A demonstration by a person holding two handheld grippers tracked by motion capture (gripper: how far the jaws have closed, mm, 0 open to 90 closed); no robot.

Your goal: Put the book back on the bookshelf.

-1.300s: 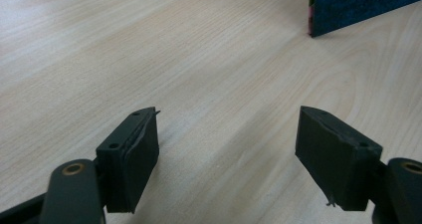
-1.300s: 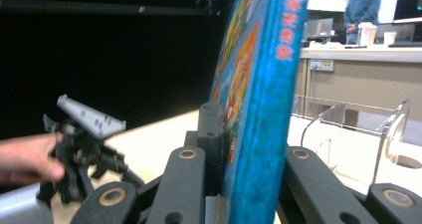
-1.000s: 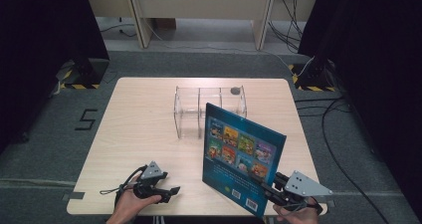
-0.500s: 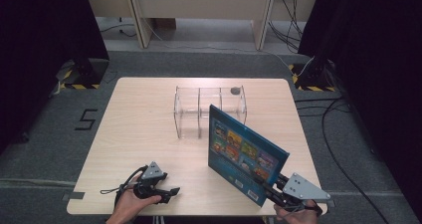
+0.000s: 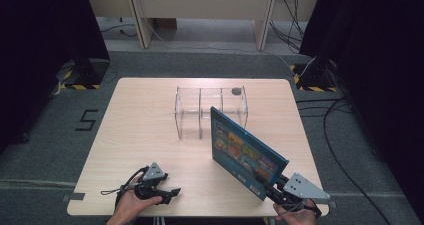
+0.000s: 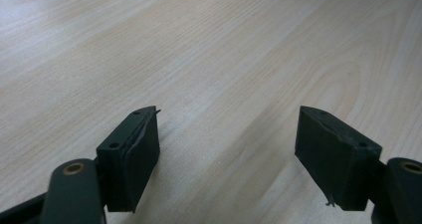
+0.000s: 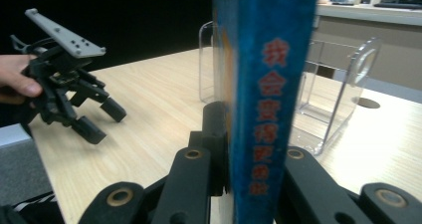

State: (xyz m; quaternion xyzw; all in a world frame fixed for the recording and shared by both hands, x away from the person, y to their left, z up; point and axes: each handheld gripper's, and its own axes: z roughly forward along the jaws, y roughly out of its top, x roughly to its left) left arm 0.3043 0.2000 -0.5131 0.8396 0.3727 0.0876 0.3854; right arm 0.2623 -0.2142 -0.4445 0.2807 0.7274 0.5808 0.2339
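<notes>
- Right tool: clamped on the lower corner of the blue book, jaws tight on its spine.
- Book: upright, tilted, just in front of the clear rack.
- Left tool: about half open, empty, resting on the tabletop.

"5" on floor

The high view looks forward and down over the whole bench. Each claw view rides low and close, sharing the bench's near edge with it.
</notes>
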